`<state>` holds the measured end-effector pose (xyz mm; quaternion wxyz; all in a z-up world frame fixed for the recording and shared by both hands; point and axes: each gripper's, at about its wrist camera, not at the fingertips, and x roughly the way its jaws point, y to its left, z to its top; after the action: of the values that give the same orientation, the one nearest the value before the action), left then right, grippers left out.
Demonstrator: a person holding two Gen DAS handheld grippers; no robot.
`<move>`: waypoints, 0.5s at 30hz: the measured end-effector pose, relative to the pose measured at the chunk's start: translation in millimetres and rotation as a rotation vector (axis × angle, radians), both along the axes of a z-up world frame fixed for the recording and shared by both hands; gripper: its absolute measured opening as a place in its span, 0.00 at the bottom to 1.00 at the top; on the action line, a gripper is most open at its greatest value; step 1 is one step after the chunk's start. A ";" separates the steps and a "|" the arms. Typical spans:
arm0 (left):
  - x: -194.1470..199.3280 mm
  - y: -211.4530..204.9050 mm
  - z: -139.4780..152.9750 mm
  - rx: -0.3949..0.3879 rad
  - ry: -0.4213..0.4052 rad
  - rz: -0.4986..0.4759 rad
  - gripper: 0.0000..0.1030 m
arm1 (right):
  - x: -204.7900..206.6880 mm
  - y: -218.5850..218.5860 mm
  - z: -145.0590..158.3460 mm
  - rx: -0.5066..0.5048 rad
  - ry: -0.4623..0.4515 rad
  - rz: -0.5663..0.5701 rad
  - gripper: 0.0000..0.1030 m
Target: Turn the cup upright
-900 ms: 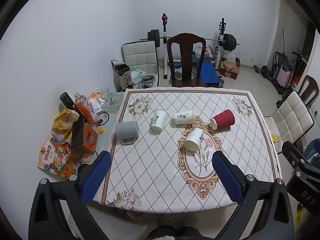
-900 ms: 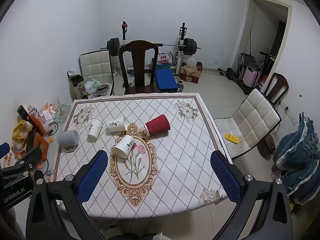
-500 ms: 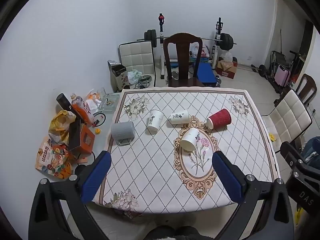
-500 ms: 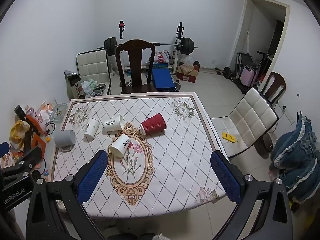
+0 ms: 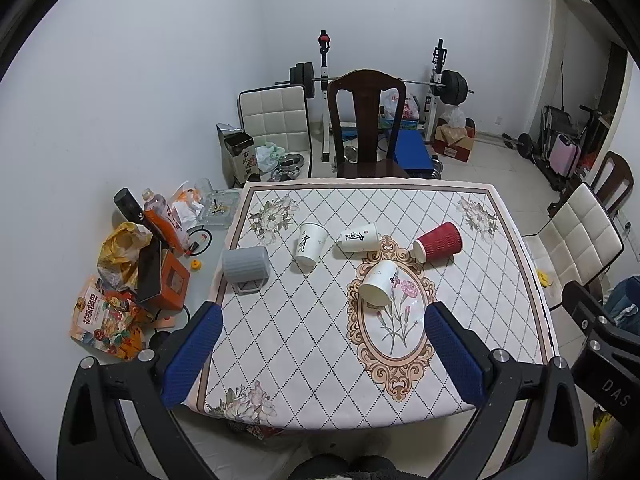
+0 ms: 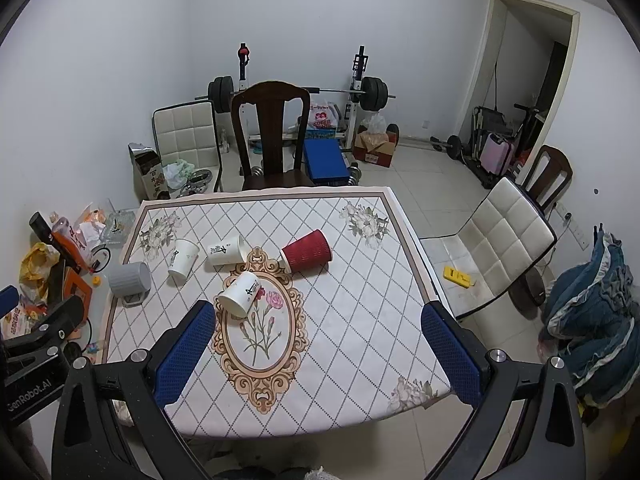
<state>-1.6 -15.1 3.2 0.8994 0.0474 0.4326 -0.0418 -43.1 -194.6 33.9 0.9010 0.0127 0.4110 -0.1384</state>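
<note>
My left gripper point(image 5: 322, 350) hangs above the near edge of the table point(image 5: 304, 360), its jaws spread wide with nothing between them. My right gripper point(image 6: 316, 346) hangs the same way, jaws spread and holding nothing. Five cups lie tipped on the patterned cloth. Nearest me is a white cup point(image 5: 378, 283) on its side, on the upper left of the oval flower medallion point(image 5: 394, 320), mouth turned toward me. Behind it lies the red cup point(image 5: 438, 241), mouth to the left, and left of that a second white cup point(image 5: 359, 237), its mouth to the right. Farther left a third white cup point(image 5: 311, 243) lies tilted with its base toward me. A grey mug point(image 5: 245, 265) rests on its side at the left edge. A dark chair point(image 5: 366, 120) stands at the far side.
</note>
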 end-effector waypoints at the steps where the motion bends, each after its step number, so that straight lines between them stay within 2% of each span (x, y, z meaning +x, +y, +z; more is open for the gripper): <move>1: 0.2 -0.2 0.6 0.000 0.000 0.001 1.00 | 0.1 0.9 0.6 -0.001 0.001 0.001 1.00; 15: -1.2 2.0 0.9 -0.010 -0.004 0.003 1.00 | 0.2 0.6 1.8 -0.003 0.001 0.005 1.00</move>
<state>-2.9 -13.1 4.1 0.9005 0.0425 0.4307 -0.0426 -42.9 -194.0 35.7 0.9011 0.0105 0.4113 -0.1370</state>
